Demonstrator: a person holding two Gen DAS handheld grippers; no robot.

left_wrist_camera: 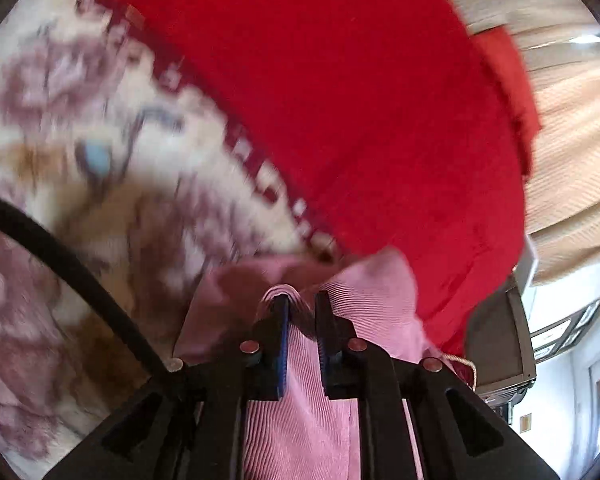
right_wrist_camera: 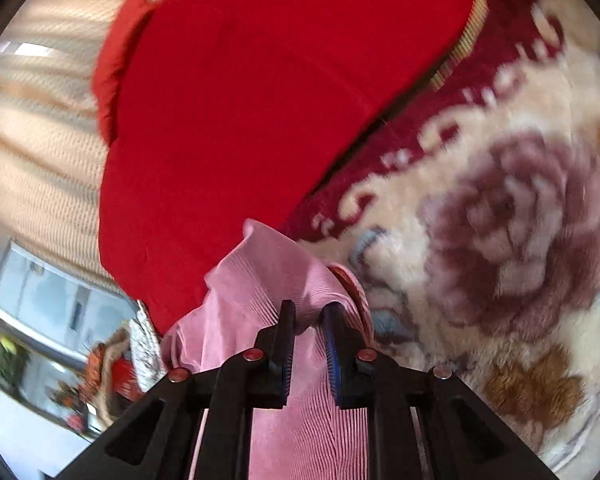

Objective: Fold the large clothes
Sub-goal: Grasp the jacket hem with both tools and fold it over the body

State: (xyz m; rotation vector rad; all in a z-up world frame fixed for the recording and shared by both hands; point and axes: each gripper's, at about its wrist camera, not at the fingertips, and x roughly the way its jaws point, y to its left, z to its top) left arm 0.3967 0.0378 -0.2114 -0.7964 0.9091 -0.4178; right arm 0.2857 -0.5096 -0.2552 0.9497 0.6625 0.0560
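Note:
A pink ribbed garment (left_wrist_camera: 300, 400) is bunched between the fingers of my left gripper (left_wrist_camera: 301, 300), which is shut on it. The same pink garment (right_wrist_camera: 268, 280) is held in my right gripper (right_wrist_camera: 309, 312), shut on a fold of it with an edge sticking up past the fingertips. Both grippers hold the cloth above a floral blanket (left_wrist_camera: 80, 140); the blanket also shows in the right wrist view (right_wrist_camera: 500, 220). The rest of the garment hangs below and is hidden. Both views are motion-blurred.
A red bedcover (left_wrist_camera: 340, 100) lies beyond the blanket, also in the right wrist view (right_wrist_camera: 240, 100). Beige curtains (left_wrist_camera: 572, 140) hang behind. A black cable (left_wrist_camera: 80, 272) crosses the left view. A dark cabinet (left_wrist_camera: 500, 340) stands at the right.

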